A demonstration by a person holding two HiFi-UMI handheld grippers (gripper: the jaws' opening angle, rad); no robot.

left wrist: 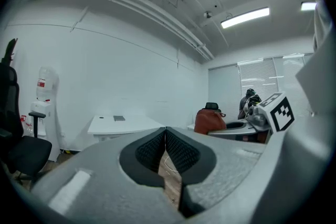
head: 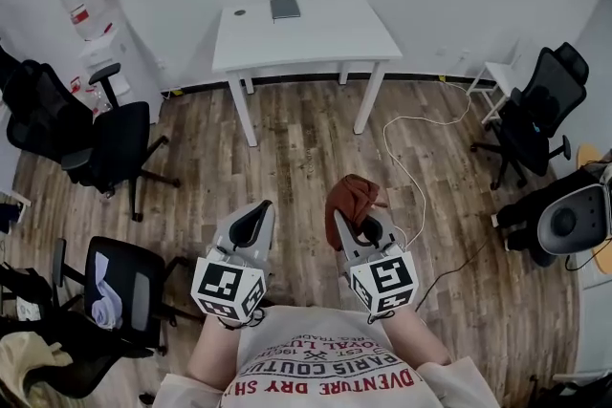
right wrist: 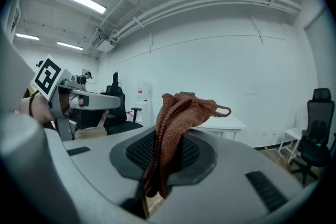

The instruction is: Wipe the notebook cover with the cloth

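Nearest the head camera, 2 tools are held side by side over the wooden floor (head: pixel 306 139), each topped by a cube with square markers. The left tool (head: pixel 256 211) is seen closed: its ribbed pads (left wrist: pixel 151 149) meet at the tips and nothing is caught between them. The right tool (head: pixel 356 226) is clamped on the cloth (right wrist: pixel 178 113), a rust-brown knitted piece that is pinched between the jaws and bunched up above them, with a small loop sticking out at its top. The notebook (head: pixel 284 9), dark grey and shut, is laid flat on the white surface (head: pixel 325 38), near the far edge and about midway along it, well apart from both tools. A small dark round item (head: pixel 239 12) is seen near the far left corner of the surface. A white cable (head: pixel 406 158) is trailed across the floor to the right of the surface.
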